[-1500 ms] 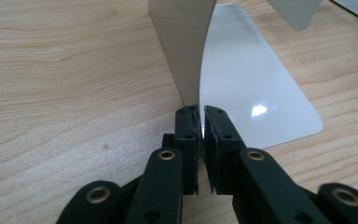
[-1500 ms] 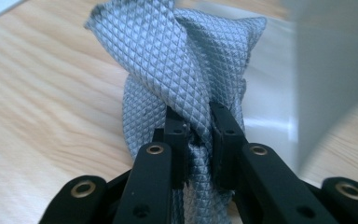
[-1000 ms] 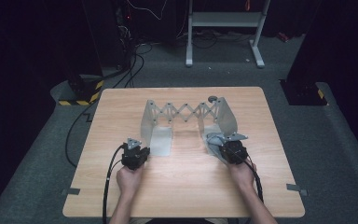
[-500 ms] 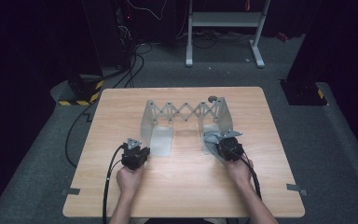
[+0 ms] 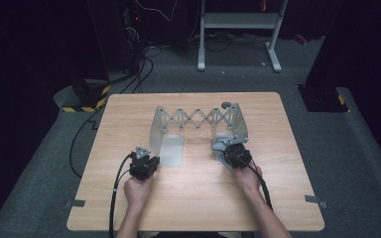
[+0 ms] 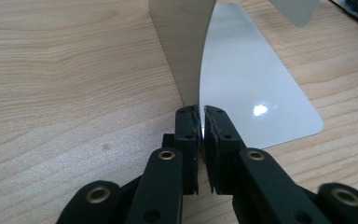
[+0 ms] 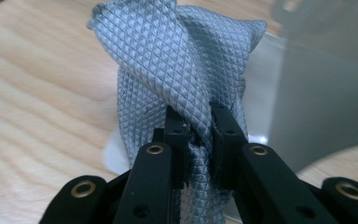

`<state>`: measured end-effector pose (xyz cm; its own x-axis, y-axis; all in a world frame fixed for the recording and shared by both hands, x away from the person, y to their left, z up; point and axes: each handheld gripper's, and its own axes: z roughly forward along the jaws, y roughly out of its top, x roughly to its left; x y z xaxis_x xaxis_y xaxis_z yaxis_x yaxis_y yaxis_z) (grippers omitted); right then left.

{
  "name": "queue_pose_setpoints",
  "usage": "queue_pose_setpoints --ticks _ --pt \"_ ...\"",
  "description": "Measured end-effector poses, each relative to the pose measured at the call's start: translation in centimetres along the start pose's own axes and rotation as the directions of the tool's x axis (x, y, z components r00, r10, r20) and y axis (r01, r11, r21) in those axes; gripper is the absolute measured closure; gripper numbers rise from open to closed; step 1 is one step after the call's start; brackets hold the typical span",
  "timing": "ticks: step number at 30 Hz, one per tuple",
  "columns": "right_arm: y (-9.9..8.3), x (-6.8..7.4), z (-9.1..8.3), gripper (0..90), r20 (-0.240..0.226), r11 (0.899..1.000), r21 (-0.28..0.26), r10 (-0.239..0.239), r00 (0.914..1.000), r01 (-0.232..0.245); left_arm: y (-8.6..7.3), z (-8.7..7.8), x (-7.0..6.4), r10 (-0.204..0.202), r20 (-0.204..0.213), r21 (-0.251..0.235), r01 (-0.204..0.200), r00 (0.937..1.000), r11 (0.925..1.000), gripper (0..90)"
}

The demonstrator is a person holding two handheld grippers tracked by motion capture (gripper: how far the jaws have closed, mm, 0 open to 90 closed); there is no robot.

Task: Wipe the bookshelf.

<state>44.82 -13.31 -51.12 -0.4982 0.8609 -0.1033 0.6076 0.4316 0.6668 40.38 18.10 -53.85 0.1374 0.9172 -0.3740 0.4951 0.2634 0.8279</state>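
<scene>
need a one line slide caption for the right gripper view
Right gripper shut on a bunched grey diamond-textured cloth above the wooden table, beside a metal bookend plate.

Your left gripper [image 5: 145, 165] sits at the near edge of the grey metal expanding bookend rack's [image 5: 198, 119] left base plate; your right gripper [image 5: 236, 154] clamps the grey diamond-patterned cloth [image 7: 182, 60] before its right plate.

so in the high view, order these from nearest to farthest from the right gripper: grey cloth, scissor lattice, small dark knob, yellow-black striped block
From the right gripper:
1. grey cloth, clamped in its jaws.
2. scissor lattice, just beyond, mid-table.
3. small dark knob, at the table's far side.
4. yellow-black striped block, on the floor, far left.
</scene>
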Motion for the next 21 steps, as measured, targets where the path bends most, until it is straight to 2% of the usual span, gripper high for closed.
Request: queue_pose_setpoints --ticks 4,8,10,12,14,16,18,21 --pt "0.2 -0.8 0.2 80.0 0.013 0.999 0.006 0.039 0.9991 -0.039 0.0 0.0 0.0 0.000 -0.002 -0.004 0.000 1.0000 1.0000 83.5" --pt "1.1 0.8 0.8 80.0 -0.012 1.000 0.009 -0.006 0.9999 0.006 0.0 0.0 0.0 0.006 -0.004 -0.003 -0.006 1.0000 1.0000 83.5" --pt "1.5 1.0 1.1 80.0 -0.030 1.000 0.010 -0.007 0.9995 0.007 0.0 0.0 0.0 0.002 -0.003 -0.003 -0.002 1.0000 1.0000 83.5" --pt "1.6 0.5 1.1 80.0 -0.032 1.000 0.015 0.010 0.9994 -0.010 0.0 0.0 -0.1 0.006 -0.004 -0.003 -0.006 1.0000 1.0000 83.5" --pt "1.6 -0.2 1.1 80.0 0.005 1.000 0.026 0.007 1.0000 -0.007 -0.1 0.0 -0.1 0.004 -0.004 -0.005 -0.004 1.0000 1.0000 83.4" --pt "1.6 -1.0 1.1 80.0 0.018 0.999 0.037 0.013 0.9997 -0.014 0.0 0.0 -0.1 0.000 -0.004 -0.007 0.000 1.0000 1.0000 83.4" --pt "1.7 -1.2 1.0 80.1 0.024 0.999 0.042 0.017 0.9996 -0.018 -0.1 0.0 -0.1 0.009 -0.005 -0.004 -0.009 1.0000 1.0000 83.4" --pt "1.8 -0.5 1.3 80.1 0.006 0.999 0.034 0.007 1.0000 -0.008 0.0 0.0 -0.1 0.003 -0.004 -0.006 -0.003 1.0000 1.0000 83.5"
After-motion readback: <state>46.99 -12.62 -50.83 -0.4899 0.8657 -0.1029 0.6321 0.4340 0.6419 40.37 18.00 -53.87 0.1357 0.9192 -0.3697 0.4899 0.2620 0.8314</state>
